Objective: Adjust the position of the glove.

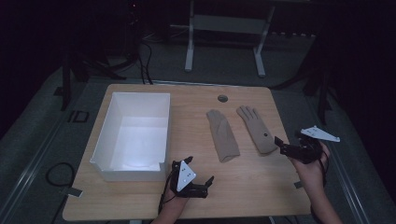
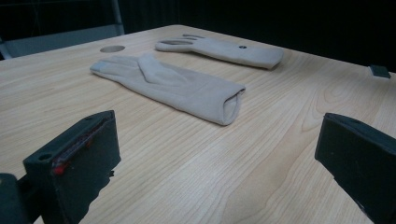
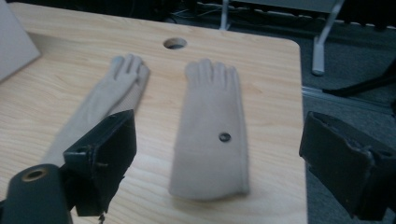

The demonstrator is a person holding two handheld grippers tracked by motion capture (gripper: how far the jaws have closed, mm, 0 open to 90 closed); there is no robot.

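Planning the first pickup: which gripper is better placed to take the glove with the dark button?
Right. The right gripper hovers open just off the cuff of the buttoned glove, jaws facing it. The left gripper is nearer the other glove.

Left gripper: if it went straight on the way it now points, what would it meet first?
Probably the open cuff of the nearer beige fabric glove, lying flat on the wooden table ahead of the open left gripper. Bare wood lies between; depth is uncertain.
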